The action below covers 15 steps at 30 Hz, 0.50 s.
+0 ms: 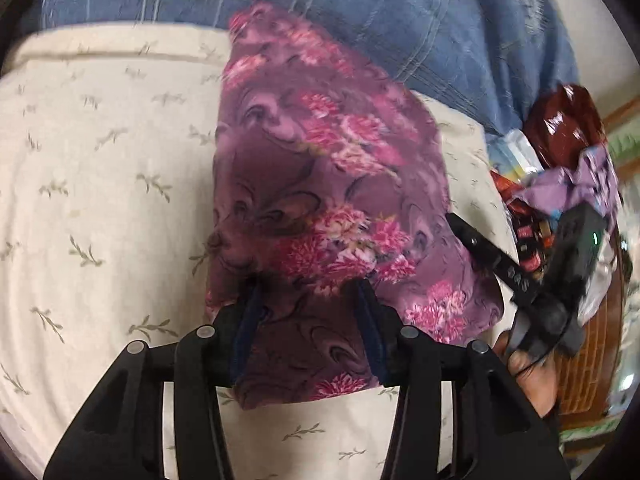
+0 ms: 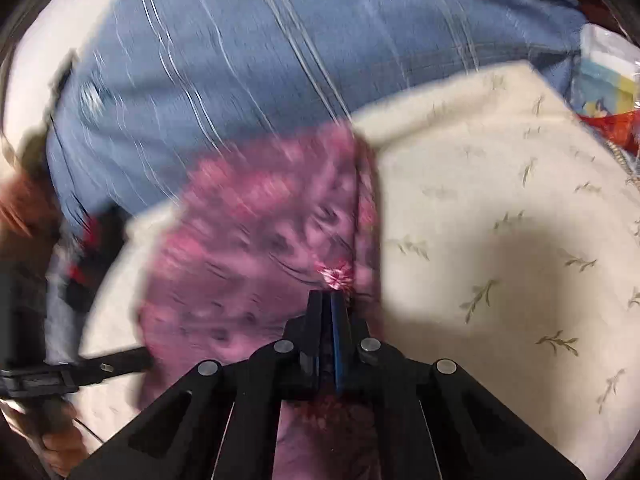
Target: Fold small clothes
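A purple cloth with pink flowers [image 1: 320,184] lies lengthwise on a cream sheet with a leaf print [image 1: 100,168]. My left gripper [image 1: 308,284] is open, its two fingers spread over the near end of the cloth. My right gripper [image 2: 329,300] is shut on the cloth [image 2: 248,240] at its near right edge. The right gripper also shows in the left wrist view [image 1: 492,256] at the cloth's right side. The right wrist view is blurred by motion.
A person in a blue striped shirt [image 1: 400,20] stands at the far edge of the sheet. A heap of clothes and a dark red glossy thing [image 1: 564,120] lie at the right. A wooden frame [image 1: 580,360] runs along the right edge.
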### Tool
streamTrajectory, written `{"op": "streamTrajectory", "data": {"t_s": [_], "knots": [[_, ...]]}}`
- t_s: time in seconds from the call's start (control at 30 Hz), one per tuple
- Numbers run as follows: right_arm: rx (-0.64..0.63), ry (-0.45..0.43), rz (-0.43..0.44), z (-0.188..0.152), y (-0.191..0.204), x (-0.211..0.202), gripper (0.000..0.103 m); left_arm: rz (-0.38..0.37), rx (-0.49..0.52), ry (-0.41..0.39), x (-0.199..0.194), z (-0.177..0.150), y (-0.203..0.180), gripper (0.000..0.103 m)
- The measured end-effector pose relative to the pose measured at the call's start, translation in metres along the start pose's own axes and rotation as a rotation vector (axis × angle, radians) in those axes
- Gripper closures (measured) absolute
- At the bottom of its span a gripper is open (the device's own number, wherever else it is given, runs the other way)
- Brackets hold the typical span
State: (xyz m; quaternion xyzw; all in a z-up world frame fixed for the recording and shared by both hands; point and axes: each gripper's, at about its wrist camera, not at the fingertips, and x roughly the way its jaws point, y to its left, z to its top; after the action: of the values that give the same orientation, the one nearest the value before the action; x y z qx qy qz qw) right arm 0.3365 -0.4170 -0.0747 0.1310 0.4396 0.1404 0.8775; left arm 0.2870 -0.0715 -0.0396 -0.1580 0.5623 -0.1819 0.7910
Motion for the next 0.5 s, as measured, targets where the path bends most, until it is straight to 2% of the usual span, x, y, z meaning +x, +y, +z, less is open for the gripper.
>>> {"op": "streamTrajectory", "data": {"t_s": [0.03, 0.1, 0.17, 0.2, 0.23, 0.27, 0.33, 0.4, 0.5], "knots": [[0.002, 0.013, -0.005, 0.002, -0.001, -0.001, 0.102, -0.020, 0.011, -0.001, -0.005, 0.000, 0.001, 0.058], [0.048, 0.028, 0.039, 0.012, -0.007, -0.006, 0.097, -0.078, 0.006, -0.020, -0.018, 0.002, 0.007, 0.058], [0.132, -0.017, 0.104, 0.025, -0.018, -0.016, 0.081, -0.118, -0.027, -0.070, -0.034, 0.012, 0.018, 0.054], [0.191, -0.029, 0.172, 0.034, -0.026, -0.017, 0.074, -0.121, -0.055, -0.090, -0.039, 0.020, 0.025, 0.047], [0.231, -0.032, 0.203, 0.040, -0.031, -0.015, 0.058, -0.113, -0.091, -0.102, -0.040, 0.033, 0.032, 0.043], [0.258, -0.036, 0.213, 0.045, -0.033, -0.014, 0.051, -0.105, -0.110, -0.102, -0.039, 0.041, 0.037, 0.041], [0.298, -0.024, 0.210, 0.057, -0.035, 0.002, 0.050, -0.104, -0.160, -0.071, -0.025, 0.064, 0.047, 0.041], [0.336, 0.030, 0.201, 0.066, -0.035, 0.026, 0.050, -0.127, -0.203, -0.024, -0.009, 0.077, 0.054, 0.041], [0.320, 0.059, 0.163, 0.073, -0.026, 0.052, 0.050, -0.124, -0.241, 0.049, 0.022, 0.094, 0.052, 0.042]]}}
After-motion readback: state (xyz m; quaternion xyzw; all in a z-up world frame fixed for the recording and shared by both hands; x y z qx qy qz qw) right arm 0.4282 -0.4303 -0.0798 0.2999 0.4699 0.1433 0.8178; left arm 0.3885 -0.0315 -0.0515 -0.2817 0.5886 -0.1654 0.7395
